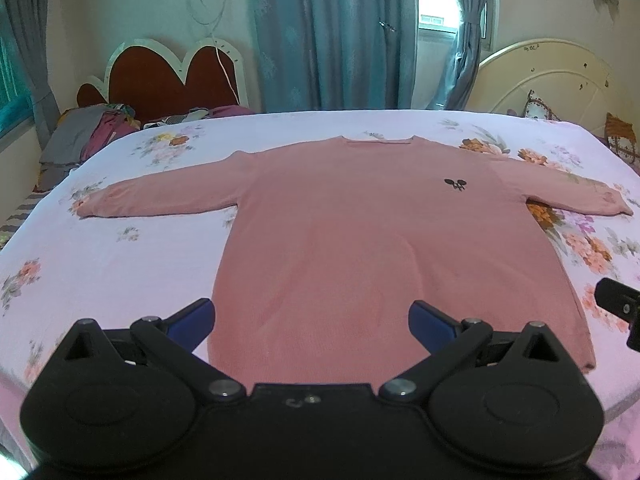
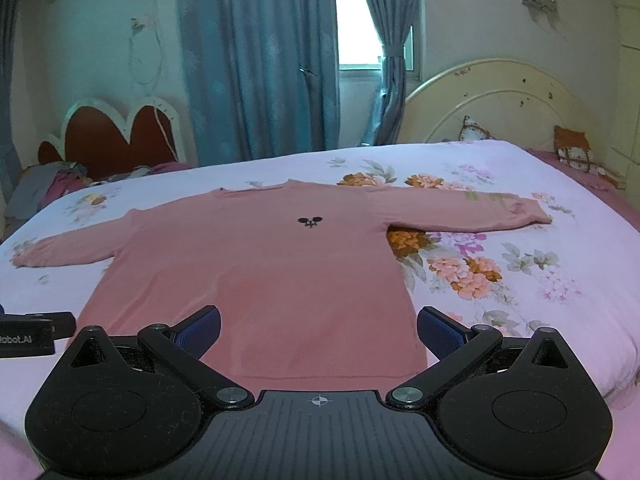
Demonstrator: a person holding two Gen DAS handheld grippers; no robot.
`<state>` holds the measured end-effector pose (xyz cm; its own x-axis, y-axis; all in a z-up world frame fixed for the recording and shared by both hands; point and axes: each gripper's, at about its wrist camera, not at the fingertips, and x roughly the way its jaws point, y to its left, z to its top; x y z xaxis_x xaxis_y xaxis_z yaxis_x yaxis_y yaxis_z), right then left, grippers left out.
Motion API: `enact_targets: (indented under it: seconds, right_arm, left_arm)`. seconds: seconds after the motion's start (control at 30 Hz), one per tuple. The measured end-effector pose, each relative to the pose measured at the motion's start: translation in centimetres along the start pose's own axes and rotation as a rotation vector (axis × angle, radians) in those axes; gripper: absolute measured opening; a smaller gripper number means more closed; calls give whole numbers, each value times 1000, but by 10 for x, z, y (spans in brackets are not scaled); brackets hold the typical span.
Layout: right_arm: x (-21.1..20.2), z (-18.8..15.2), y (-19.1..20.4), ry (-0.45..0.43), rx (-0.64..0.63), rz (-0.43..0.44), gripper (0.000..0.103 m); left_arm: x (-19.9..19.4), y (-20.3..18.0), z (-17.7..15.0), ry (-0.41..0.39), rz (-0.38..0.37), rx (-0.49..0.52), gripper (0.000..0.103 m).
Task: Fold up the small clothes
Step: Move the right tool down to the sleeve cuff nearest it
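A pink sweater (image 1: 360,248) lies flat, sleeves spread, on the floral bed (image 1: 120,264). Both left tongs (image 1: 312,320) and right tongs (image 2: 318,326) hover released above its near hem. Piled clothes (image 1: 92,128) sit far left, cushions (image 2: 576,152) far right.

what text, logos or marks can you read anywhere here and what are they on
"Robot.AI", its start cut off by the frame edge: white lettering on the left gripper's black body, seen in the right wrist view.
Small black emblem on the chest of the pink sweater: a picture, no letters.
Crosshair mark on the right gripper's body: a symbol, not text.
Dark marks on the cream headboard: too small to read.
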<state>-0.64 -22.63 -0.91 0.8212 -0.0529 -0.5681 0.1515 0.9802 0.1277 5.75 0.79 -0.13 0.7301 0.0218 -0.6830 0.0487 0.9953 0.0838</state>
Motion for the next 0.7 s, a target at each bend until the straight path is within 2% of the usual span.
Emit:
enact_targets:
  seconds: [0.7]
  right_arm:
    - [115, 61, 3, 17, 89, -120, 103]
  left_arm:
    - [126, 21, 84, -2, -68, 65, 103]
